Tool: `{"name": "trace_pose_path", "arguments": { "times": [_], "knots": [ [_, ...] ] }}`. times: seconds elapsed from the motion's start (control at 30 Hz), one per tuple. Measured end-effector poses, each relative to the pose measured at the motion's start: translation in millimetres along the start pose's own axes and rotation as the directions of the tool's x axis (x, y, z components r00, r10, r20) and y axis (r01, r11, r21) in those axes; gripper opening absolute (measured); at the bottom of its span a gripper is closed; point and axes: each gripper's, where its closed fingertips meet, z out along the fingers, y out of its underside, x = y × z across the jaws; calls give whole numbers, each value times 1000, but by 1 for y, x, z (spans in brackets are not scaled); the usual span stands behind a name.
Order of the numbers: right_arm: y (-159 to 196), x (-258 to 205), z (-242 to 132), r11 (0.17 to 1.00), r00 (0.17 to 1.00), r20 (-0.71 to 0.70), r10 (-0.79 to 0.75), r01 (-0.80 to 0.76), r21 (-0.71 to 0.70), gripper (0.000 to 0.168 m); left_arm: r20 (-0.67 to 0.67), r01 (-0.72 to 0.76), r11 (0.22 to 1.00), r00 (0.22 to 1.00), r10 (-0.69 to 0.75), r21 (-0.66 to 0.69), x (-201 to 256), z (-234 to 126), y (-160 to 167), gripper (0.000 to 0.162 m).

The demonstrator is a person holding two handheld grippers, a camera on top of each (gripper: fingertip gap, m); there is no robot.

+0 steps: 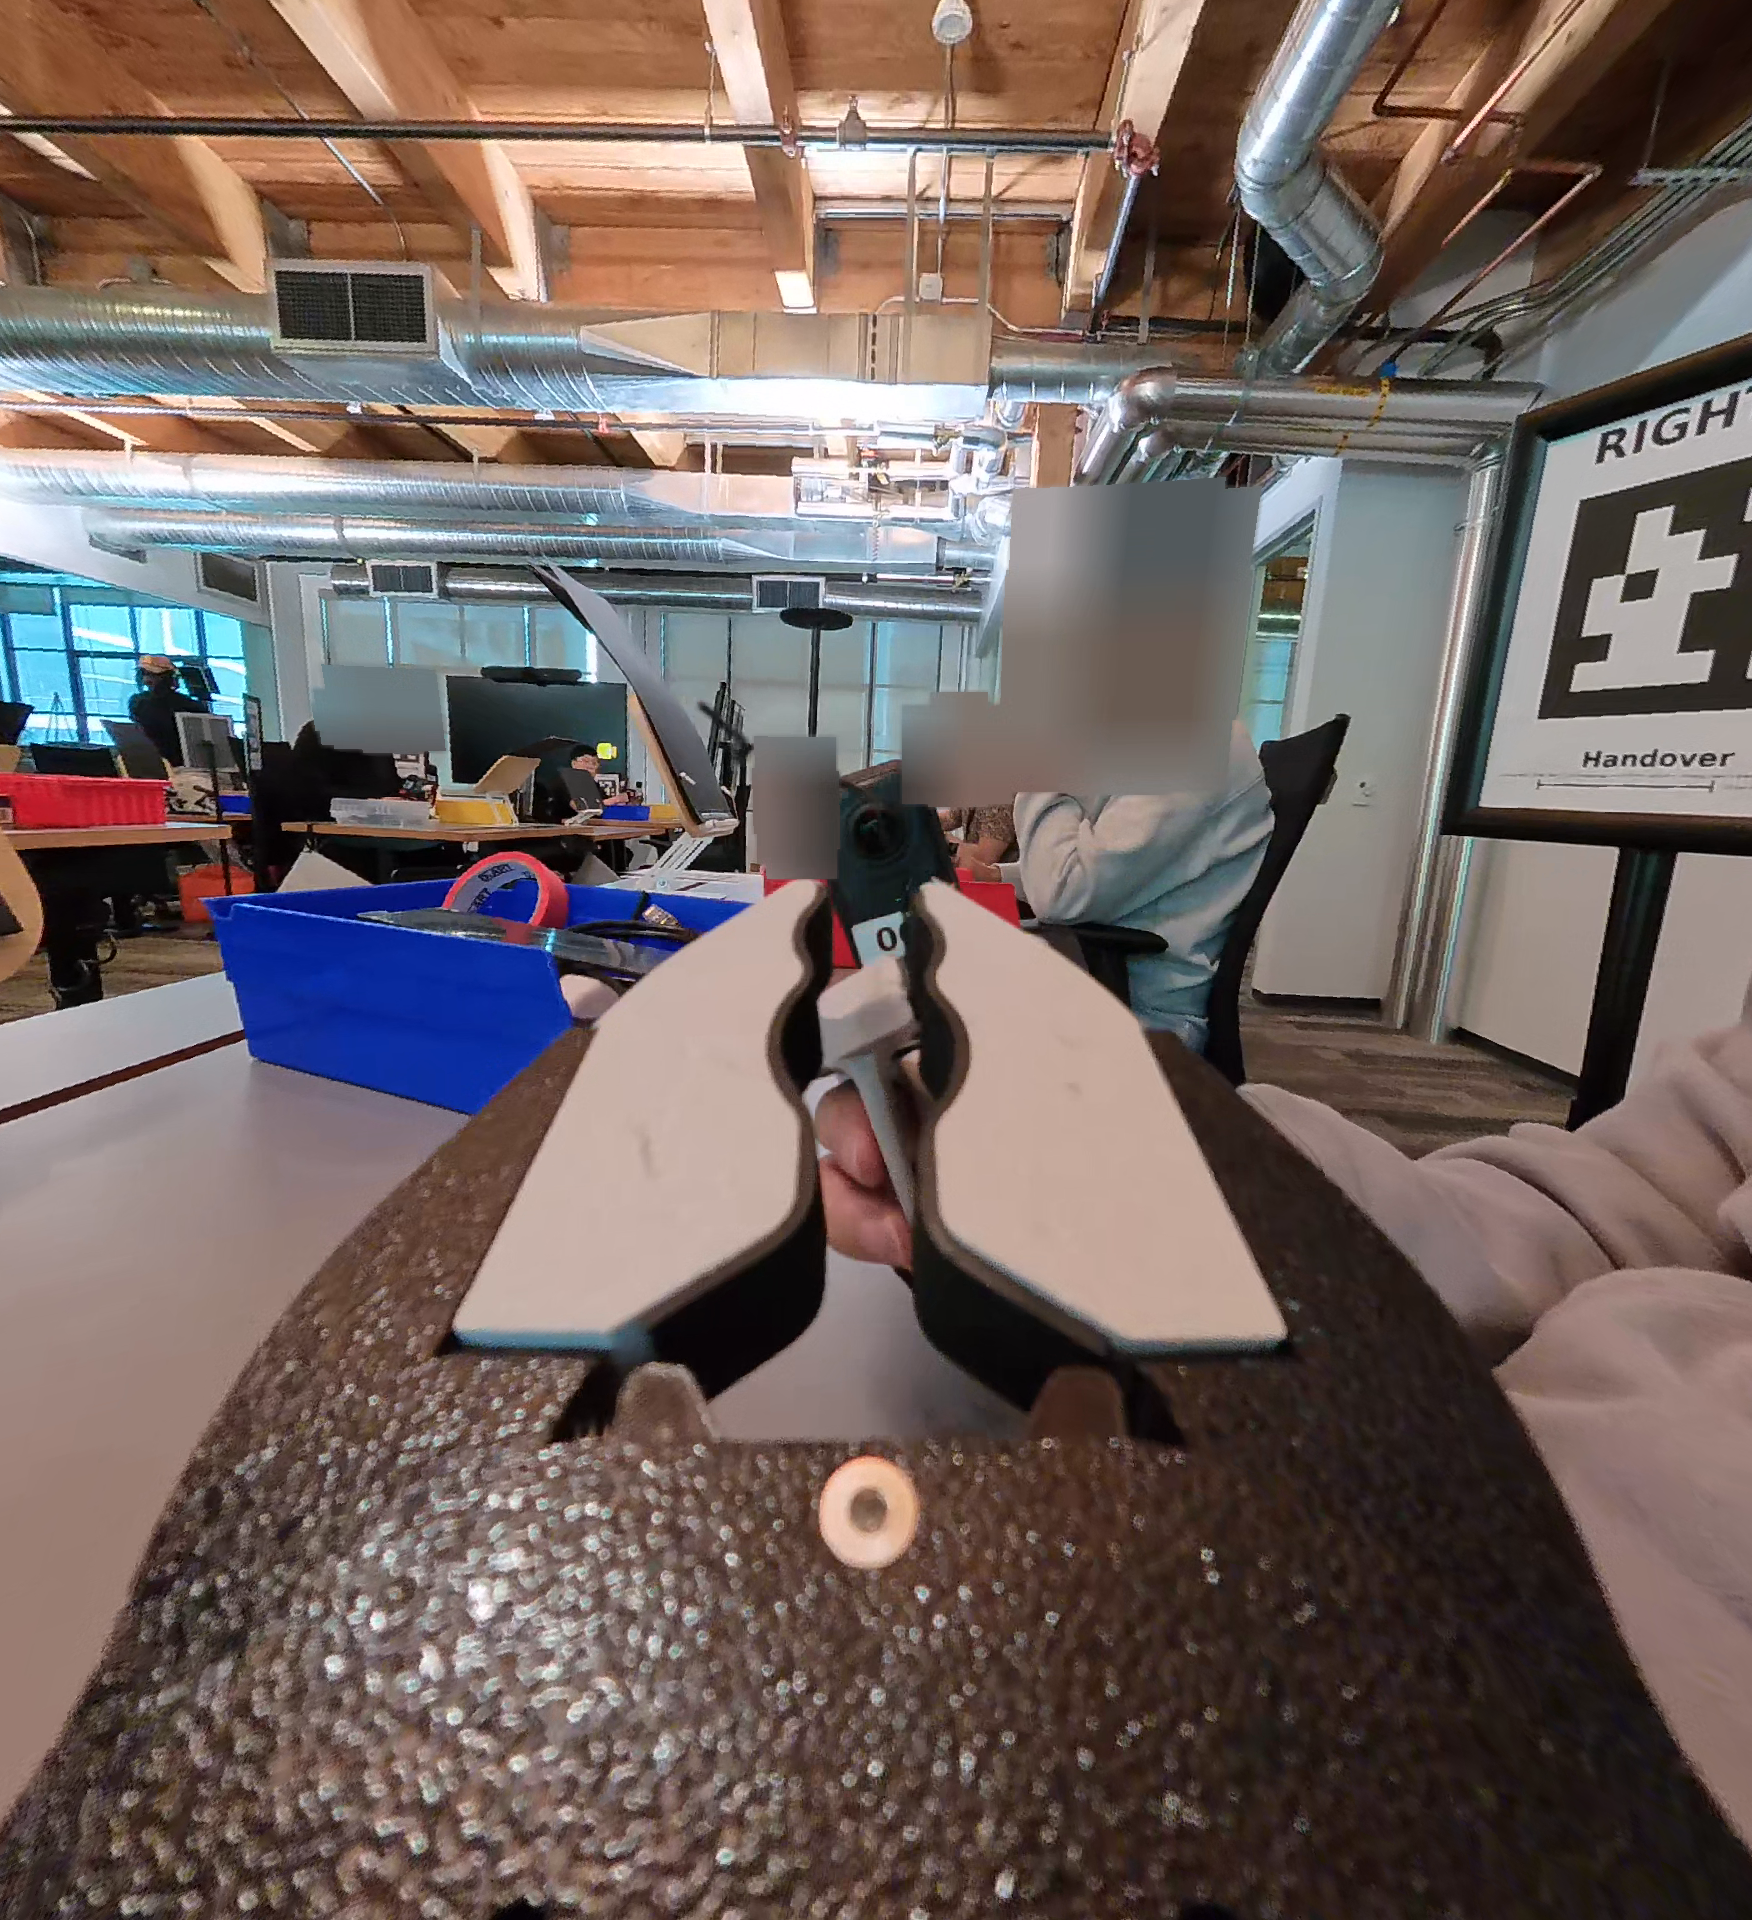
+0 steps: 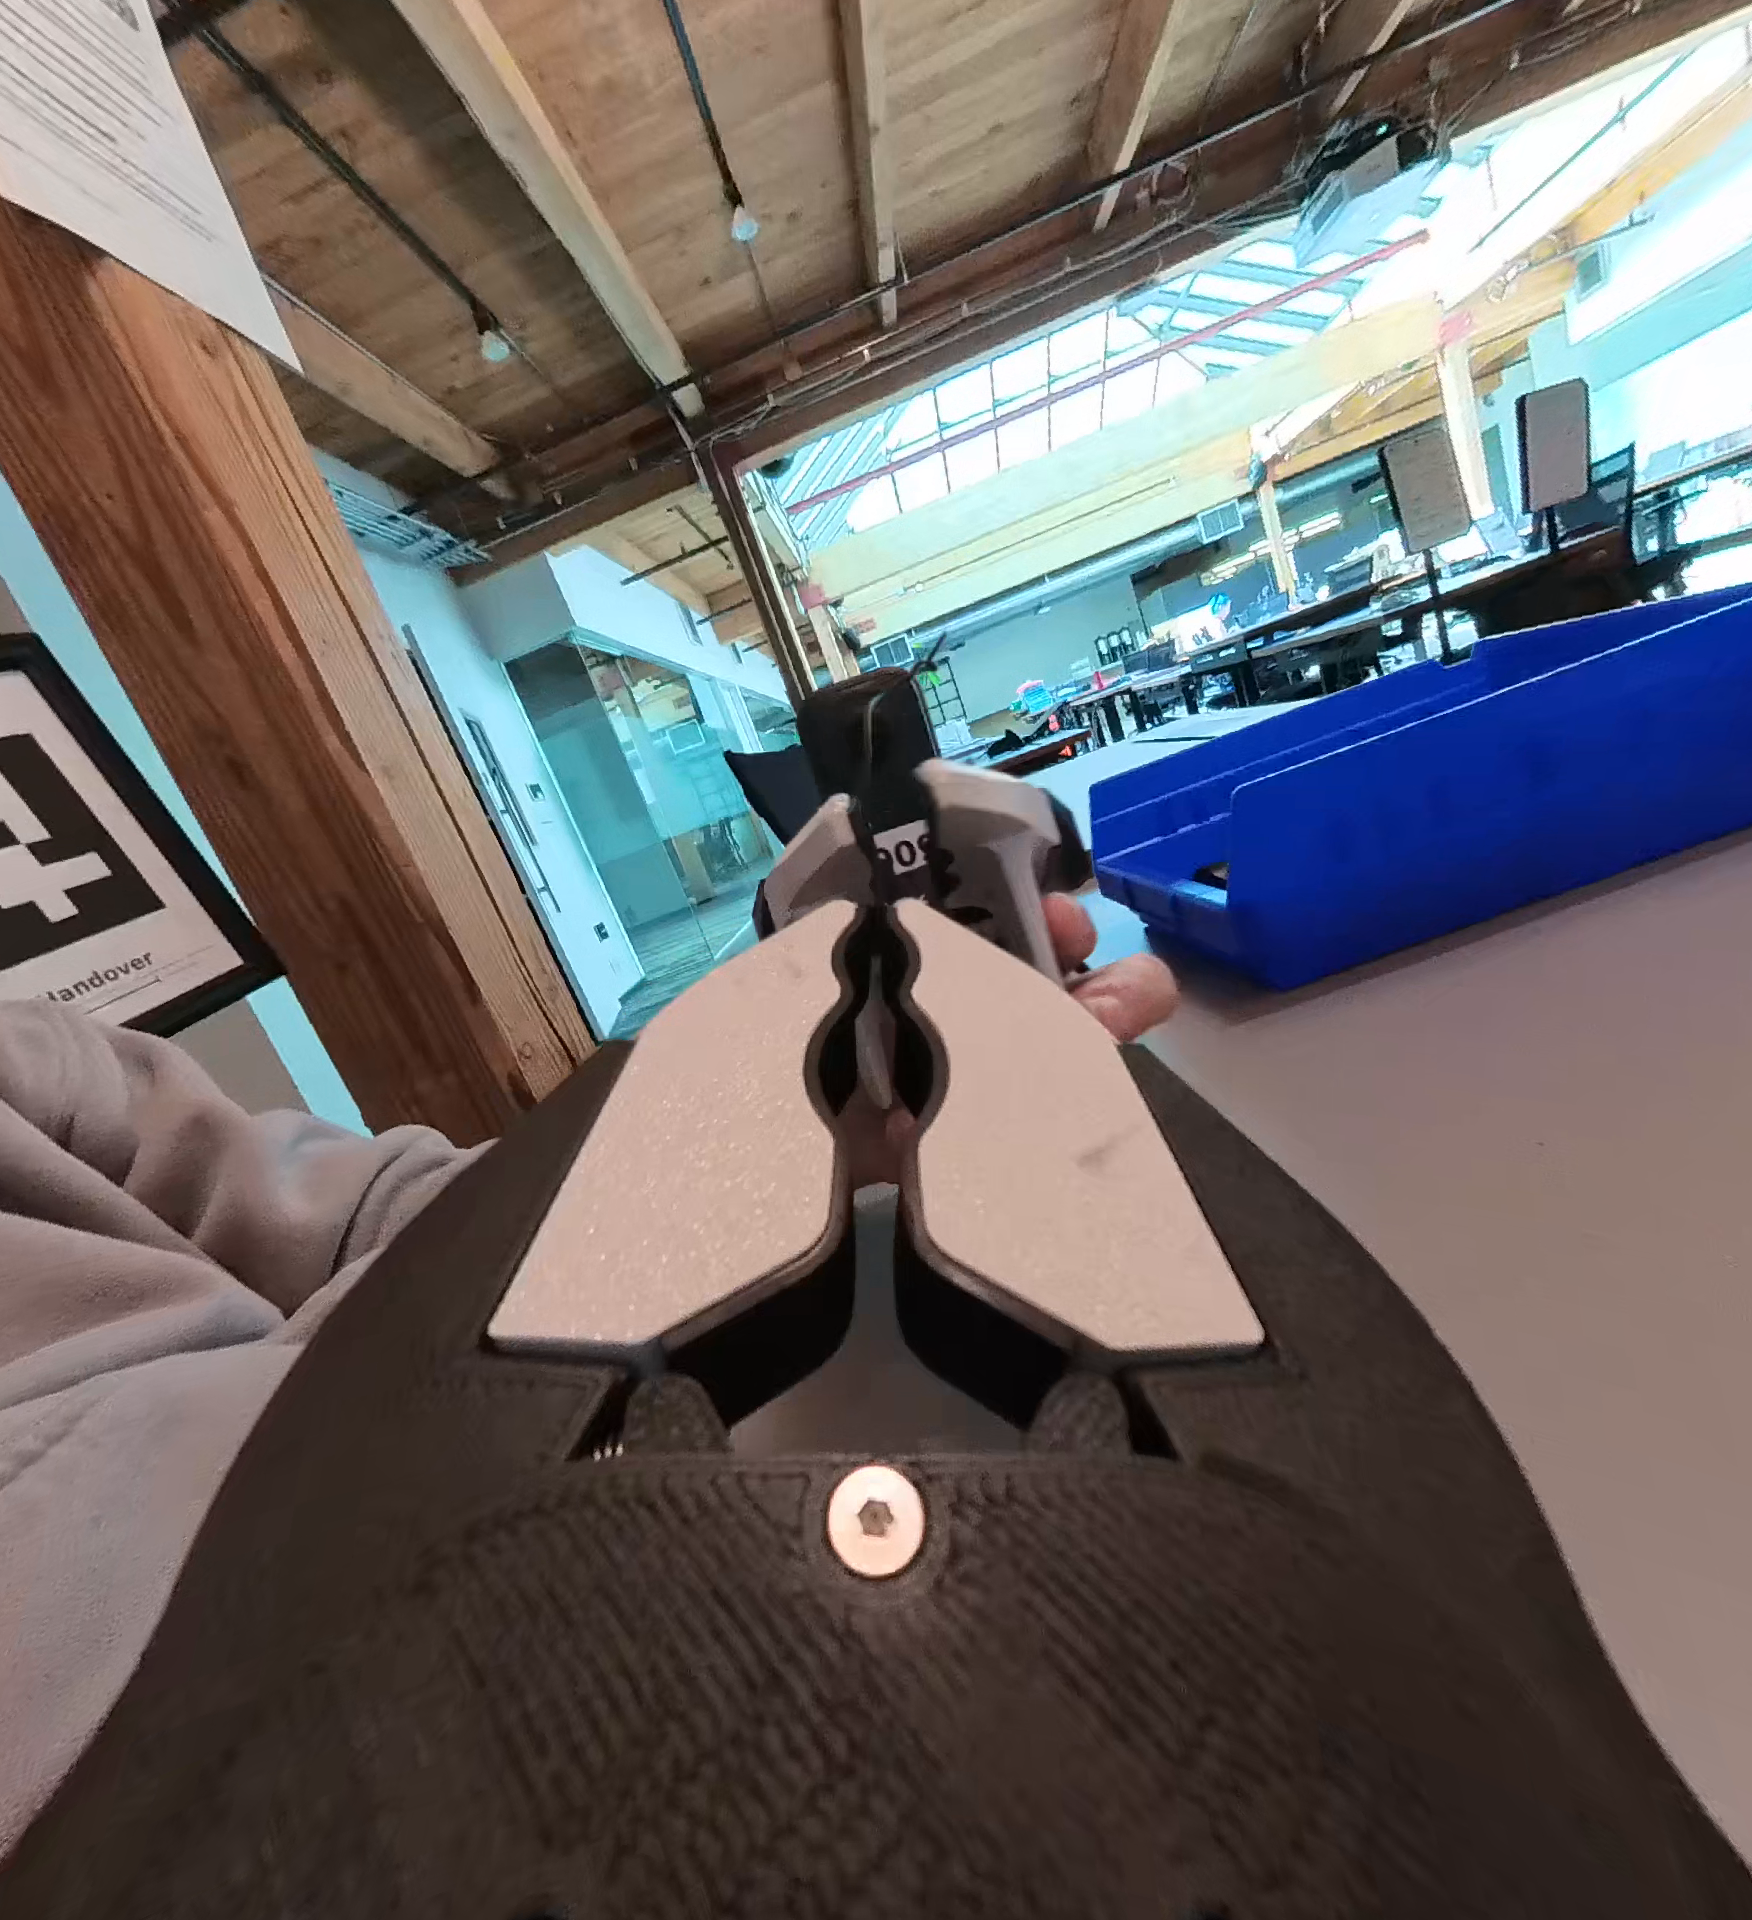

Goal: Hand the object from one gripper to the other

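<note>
Open-plan office, wood-beam ceiling with silver ducts; a grey table (image 1: pixel 72 1195) runs under both grippers. Blue bin (image 1: pixel 384 987) at 10 o'clock in the left wrist view holds a red tape roll (image 1: pixel 508 883), some dark cables and flat items too cluttered to name. In the right wrist view the blue bin (image 2: pixel 1474 810) sits at 2 o'clock, contents hidden by its wall. A framed marker sign (image 1: pixel 1682 592) on a stand at 2 o'clock carries printed text and a black-and-white code pattern; a paper sheet (image 2: pixel 93 145) is taped on the wooden post at 11 o'clock. Left gripper (image 1: pixel 872 997): jaws nearly together, pinching a small white bolt-shaped object (image 1: pixel 867 1049) near the tips. Right gripper (image 2: pixel 877 935): jaws close together, tips almost meeting around a thin light piece; I cannot tell whether it is gripped. The grippers face each other tip to tip.
</note>
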Motion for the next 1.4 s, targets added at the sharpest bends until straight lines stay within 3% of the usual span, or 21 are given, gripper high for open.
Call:
{"name": "trace_pose_path", "arguments": {
  "times": [0.07, 0.2, 0.3, 0.33, 0.43, 0.53, 0.6, 0.67, 0.87, 1.17, 1.3, 1.4],
  "knots": [
    [-2, 3, -2, 1000, 1000, -15, 9, -9, 15, 1, -14, -11, 1000, 1000, 11, -8, 3, 1, 1, 1],
    [1, 15, -3, 1000, 995, -98, -25, 25, -1, 3, 33, -36, 998, 999, 38, -50, -4, 1, 6, 0],
    [-6, 40, -9, 980, 929, -315, -195, 197, -26, 45, 163, -123, 987, 977, 140, -105, -23, -3, 9, 0],
    [-9, 42, -12, 957, 889, -361, -283, 284, -51, 46, 215, -174, 975, 956, 200, -135, -30, -6, 10, 0],
    [-17, 37, -12, 865, 774, -405, -488, 490, -106, 37, 314, -345, 885, 842, 439, -313, -48, -12, 19, 0],
    [-17, 43, -14, 785, 656, -452, -605, 586, -201, 26, 222, -488, 708, 721, 657, -510, -50, -8, 42, 1],
    [-12, 45, -13, 761, 634, -433, -641, 599, -250, 16, 131, -536, 627, 692, 710, -565, -44, -2, 59, 0],
    [-9, 44, -11, 762, 643, -417, -642, 592, -261, 10, 100, -547, 601, 686, 721, -584, -41, 2, 66, 1],
    [-15, 42, -14, 751, 625, -433, -649, 615, -238, 13, 168, -533, 634, 676, 717, -561, -46, -1, 54, 1],
    [-16, 41, -13, 706, 580, -420, -698, 654, -270, 0, 169, -565, 598, 630, 757, -569, -45, -1, 50, 1],
    [-19, 31, -10, 754, 659, -386, -646, 630, -185, 0, 180, -571, 640, 658, 732, -514, -39, 2, 45, 1],
    [-24, 14, -8, 815, 768, -305, -563, 577, -53, 0, 157, -509, 746, 771, 617, -430, -27, 7, 44, 19]
  ]
}}
